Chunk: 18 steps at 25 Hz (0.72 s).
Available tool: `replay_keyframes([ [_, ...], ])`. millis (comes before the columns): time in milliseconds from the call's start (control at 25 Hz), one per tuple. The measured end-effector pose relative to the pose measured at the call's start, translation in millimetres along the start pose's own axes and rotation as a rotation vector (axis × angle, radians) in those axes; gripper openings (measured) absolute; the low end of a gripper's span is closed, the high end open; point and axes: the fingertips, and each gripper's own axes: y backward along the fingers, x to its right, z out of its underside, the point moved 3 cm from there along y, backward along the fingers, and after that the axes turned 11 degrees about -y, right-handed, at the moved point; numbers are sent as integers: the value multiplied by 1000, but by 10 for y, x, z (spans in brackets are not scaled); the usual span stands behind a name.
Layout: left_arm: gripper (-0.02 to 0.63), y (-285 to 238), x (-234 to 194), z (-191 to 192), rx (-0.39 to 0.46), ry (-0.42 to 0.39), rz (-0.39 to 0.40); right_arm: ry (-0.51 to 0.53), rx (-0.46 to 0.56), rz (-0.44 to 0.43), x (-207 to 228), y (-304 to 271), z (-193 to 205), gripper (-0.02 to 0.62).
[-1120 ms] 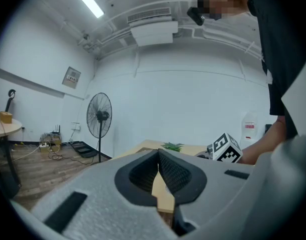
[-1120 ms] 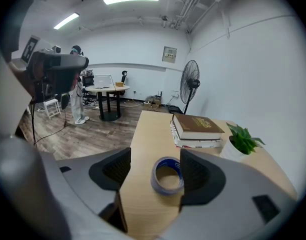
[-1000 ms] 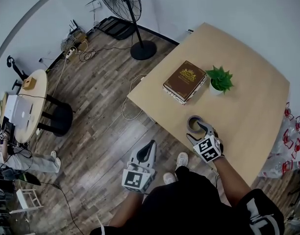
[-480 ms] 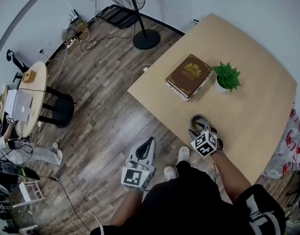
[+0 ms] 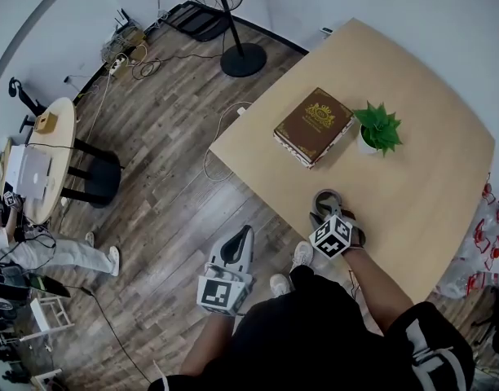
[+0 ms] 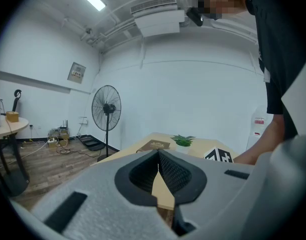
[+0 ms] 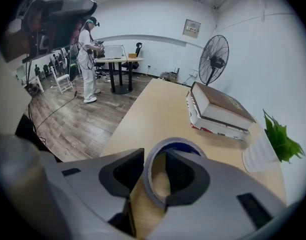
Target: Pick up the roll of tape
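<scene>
The grey roll of tape (image 5: pixel 324 195) (image 7: pixel 180 144) lies flat near the front edge of the light wooden table (image 5: pixel 421 194). My right gripper (image 5: pixel 329 211) (image 7: pixel 156 170) points steeply down over it. One jaw is inside the ring and the other outside, with the roll's near wall between them. The jaws are closing, and a strip of table still shows between the inner pad and the wall. My left gripper (image 5: pixel 246 233) (image 6: pixel 158 155) hangs off the table over the wooden floor, shut and holding nothing.
A brown book (image 5: pixel 312 126) (image 7: pixel 218 106) and a small potted plant (image 5: pixel 378 129) (image 7: pixel 279 140) sit farther back on the table. A standing fan (image 5: pixel 225 23) is beyond the table's left corner. A round side table (image 5: pixel 46 165) stands far left.
My right gripper has come down over the tape, one jaw dropping into the ring, and its jaws have narrowed. The left gripper has sunk slightly over the floor.
</scene>
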Motion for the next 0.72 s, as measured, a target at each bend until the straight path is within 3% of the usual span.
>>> replay_keyframes([
  [360,5,-50,-25,6,-6,18,-8,4,-47,-33,-5,-30,-12,94],
  [480,5,-79,-33,-25,-2,16,-5,-15,-24,-26,36,5,-29,37],
  [720,5,-165,-8,-93,4,-4,3,-31,48,-20,91,120,-154,36],
])
